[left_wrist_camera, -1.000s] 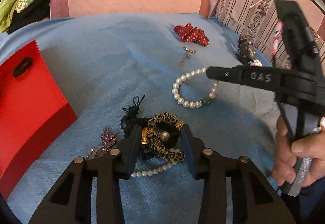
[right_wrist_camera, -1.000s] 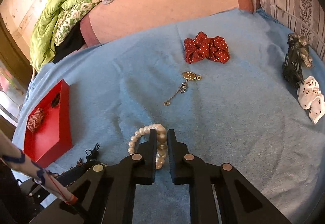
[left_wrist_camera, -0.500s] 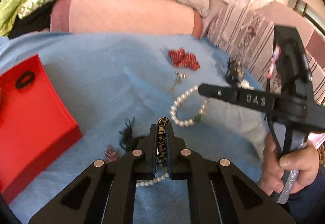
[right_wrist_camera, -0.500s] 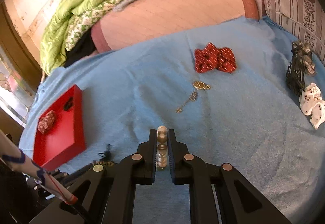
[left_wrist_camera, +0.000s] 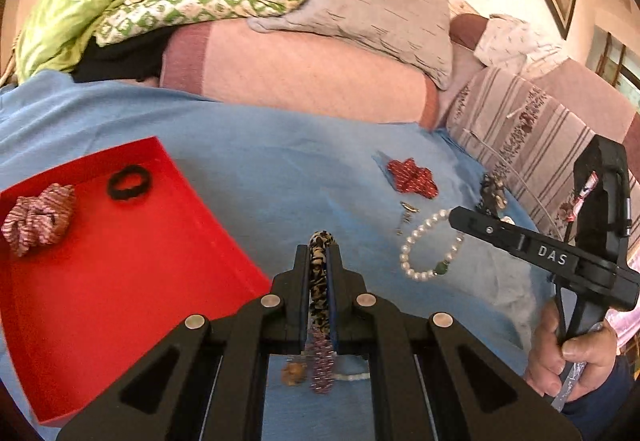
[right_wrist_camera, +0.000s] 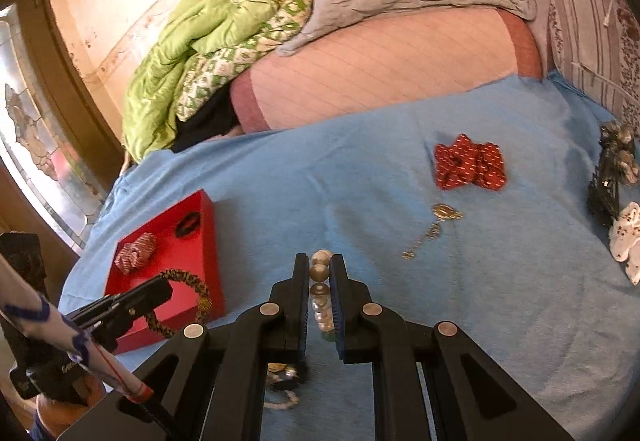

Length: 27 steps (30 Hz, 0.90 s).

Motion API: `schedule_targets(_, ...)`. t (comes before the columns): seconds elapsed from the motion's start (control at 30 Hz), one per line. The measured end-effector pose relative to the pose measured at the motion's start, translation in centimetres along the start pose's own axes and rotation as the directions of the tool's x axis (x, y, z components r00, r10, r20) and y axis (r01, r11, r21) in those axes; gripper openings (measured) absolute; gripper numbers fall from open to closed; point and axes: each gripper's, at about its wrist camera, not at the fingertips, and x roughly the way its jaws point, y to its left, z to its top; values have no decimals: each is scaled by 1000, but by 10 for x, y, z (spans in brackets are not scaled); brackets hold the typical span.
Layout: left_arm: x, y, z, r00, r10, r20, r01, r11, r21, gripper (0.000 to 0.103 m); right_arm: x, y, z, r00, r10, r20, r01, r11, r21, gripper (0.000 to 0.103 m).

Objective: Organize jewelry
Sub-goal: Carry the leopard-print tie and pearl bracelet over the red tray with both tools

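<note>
My left gripper (left_wrist_camera: pixel 319 251) is shut on a leopard-print scrunchie (left_wrist_camera: pixel 319 273), held above the blue blanket beside the red tray (left_wrist_camera: pixel 120 281). The right wrist view shows that scrunchie (right_wrist_camera: pixel 188 295) hanging from the left gripper (right_wrist_camera: pixel 162 291) over the tray's near corner (right_wrist_camera: pixel 210 261). My right gripper (right_wrist_camera: pixel 320 261) is shut on a pearl bracelet (right_wrist_camera: pixel 320 273), which dangles from the right gripper's tip (left_wrist_camera: pixel 456 217) as a loop of pearls (left_wrist_camera: pixel 416 241). In the tray lie a red-and-white striped scrunchie (left_wrist_camera: pixel 38 219) and a black hair tie (left_wrist_camera: pixel 129 182).
On the blanket lie a red dotted scrunchie (right_wrist_camera: pixel 470 167), a gold pendant chain (right_wrist_camera: pixel 434 229), a dark claw clip (right_wrist_camera: pixel 612 177) and a white dotted scrunchie (right_wrist_camera: pixel 628 237). A purple brooch (left_wrist_camera: pixel 320 365) and a pearl strand (left_wrist_camera: pixel 352 377) lie under the left gripper. Pillows and a green quilt line the back.
The left gripper closed on the leopard scrunchie, lifted it off the pile and swung left towards the tray. The right gripper rose with the pearl bracelet still pinched.
</note>
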Motion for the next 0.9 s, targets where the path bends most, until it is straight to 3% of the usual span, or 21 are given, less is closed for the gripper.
schedule_targets(0.53, -32, 60, -2, 996, 86, 10, -85, 993, -80, 7, 7, 47, -2, 996, 92, 6, -91, 995, -43, 11)
schedule_targets(0.9, -51, 120, -2, 987, 162, 13, -156, 969, -191, 7, 14, 103, -6, 983, 178, -36, -180, 979, -92, 11)
